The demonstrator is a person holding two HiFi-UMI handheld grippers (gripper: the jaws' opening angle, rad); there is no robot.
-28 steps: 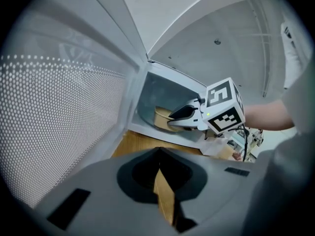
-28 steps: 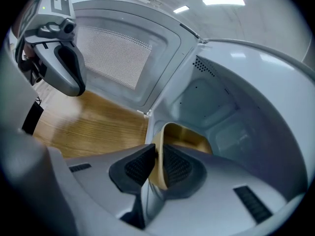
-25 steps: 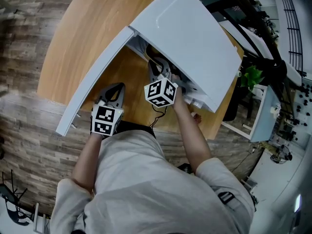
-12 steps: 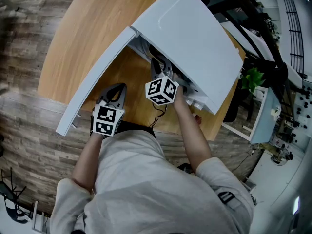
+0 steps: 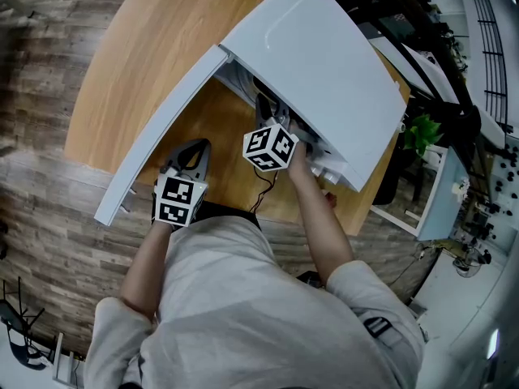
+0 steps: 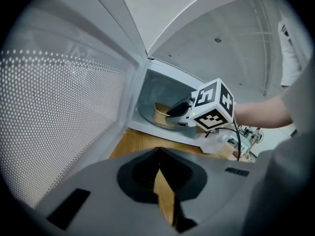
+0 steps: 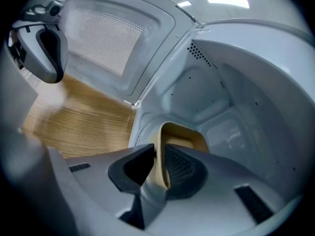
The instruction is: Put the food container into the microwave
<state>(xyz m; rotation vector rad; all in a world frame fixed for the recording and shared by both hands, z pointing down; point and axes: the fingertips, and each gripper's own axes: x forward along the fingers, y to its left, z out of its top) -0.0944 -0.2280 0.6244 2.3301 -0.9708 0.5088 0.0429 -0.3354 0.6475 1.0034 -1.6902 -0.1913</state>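
Wooden bench [image 5: 122, 71] bears the open microwave [image 5: 324, 63], container [image 7: 182, 134] on its turntable [image 6: 145, 118]; your right gripper [image 7: 158, 166] has jaws just opening yet touching its wall, so widen fully before withdrawing straight; left gripper [image 6: 160, 154] closed, empty.

The head view looks steeply down from above the person onto the microwave [image 5: 316, 63], its open door [image 5: 162, 124] and the wooden tabletop [image 5: 138, 47]. The left gripper [image 5: 195, 154] and right gripper [image 5: 268, 112] both lie below it. The left gripper view sits low, near the tabletop, facing far and right into the cavity, with the door close on its left and the right gripper beyond. The right gripper view sits at the cavity mouth, facing in. Its fingers [image 7: 187, 168], which have just been easing apart, bracket the food container [image 7: 184, 134] rim close to the lens. All three views share the door and tabletop, and each gripper view catches the other gripper.
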